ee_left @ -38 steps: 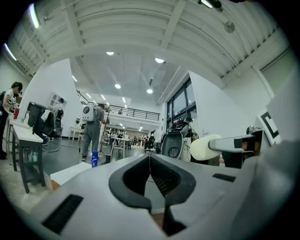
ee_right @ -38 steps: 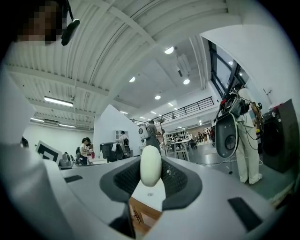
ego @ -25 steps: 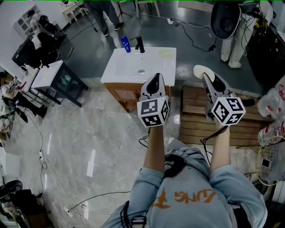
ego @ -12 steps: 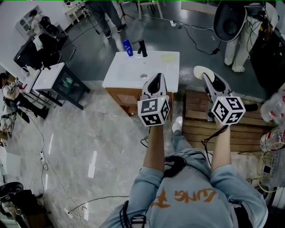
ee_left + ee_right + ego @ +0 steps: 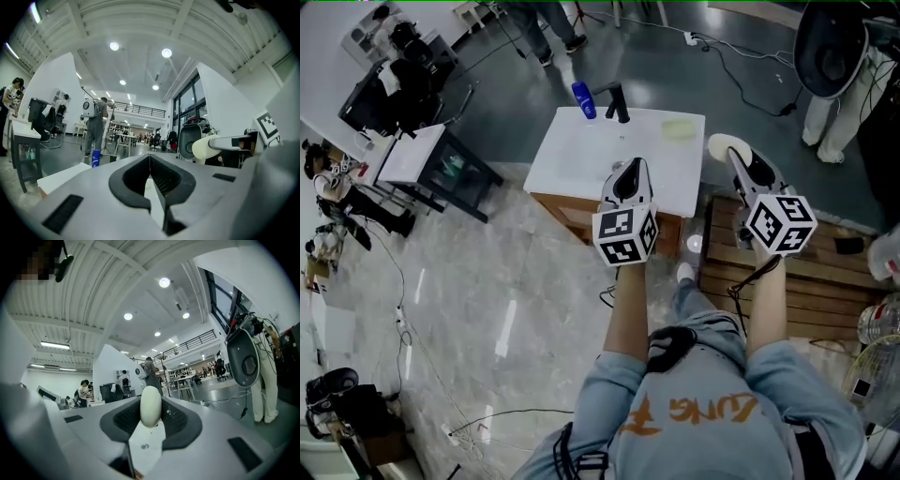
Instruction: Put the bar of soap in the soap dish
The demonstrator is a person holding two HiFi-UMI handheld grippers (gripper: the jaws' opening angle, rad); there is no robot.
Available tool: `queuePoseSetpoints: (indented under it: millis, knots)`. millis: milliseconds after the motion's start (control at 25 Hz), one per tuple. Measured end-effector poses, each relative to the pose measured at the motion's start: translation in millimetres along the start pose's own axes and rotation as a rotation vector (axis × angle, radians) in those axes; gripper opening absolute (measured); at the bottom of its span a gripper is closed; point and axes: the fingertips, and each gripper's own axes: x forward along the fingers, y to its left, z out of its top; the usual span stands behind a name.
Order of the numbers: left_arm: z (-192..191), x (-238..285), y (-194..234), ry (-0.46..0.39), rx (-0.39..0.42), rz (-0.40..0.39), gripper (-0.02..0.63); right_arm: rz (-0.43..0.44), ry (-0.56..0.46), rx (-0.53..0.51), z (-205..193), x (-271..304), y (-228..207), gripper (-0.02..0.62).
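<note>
A white oval bar of soap [image 5: 724, 146] sits between the tips of my right gripper [image 5: 735, 157], which is shut on it; in the right gripper view the soap [image 5: 151, 405] stands upright in the jaws. A pale green soap dish [image 5: 679, 129] lies at the far right corner of the white sink counter [image 5: 581, 155]. The soap hangs just right of the counter's right edge. My left gripper [image 5: 629, 171] is shut and holds nothing, over the counter's front edge. The left gripper view shows its tips meeting [image 5: 150, 157], with the soap [image 5: 205, 148] off to the right.
A blue bottle [image 5: 582, 100] and a black faucet [image 5: 618, 101] stand at the counter's back edge. A wooden pallet [image 5: 797, 272] lies to the right under my right arm. A dark side table [image 5: 441, 161] stands at the left. People, a black chair [image 5: 831, 47] and cables fill the floor behind.
Both grippers have moved forward towards the sink counter. The counter looms larger, and the left gripper now overlaps its front edge. The soap stays in the right gripper.
</note>
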Motion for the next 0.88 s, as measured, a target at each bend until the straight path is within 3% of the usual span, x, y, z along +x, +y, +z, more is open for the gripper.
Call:
queuePoseSetpoints:
  millis: [280, 600, 880]
  knots:
    - [-30, 95, 17, 0.096, -0.022, 0.005, 0.023, -0.019, 0.053, 0.034, -11, 77, -64, 0.138]
    - [-43, 212, 26, 0.185, 0.023, -0.022, 0.023, -0.103, 0.064, 0.138, -20, 151, -169, 0.138]
    - [-52, 270, 26, 0.22, 0.058, -0.046, 0.023, -0.113, 0.057, 0.184, -23, 197, -218, 0.138]
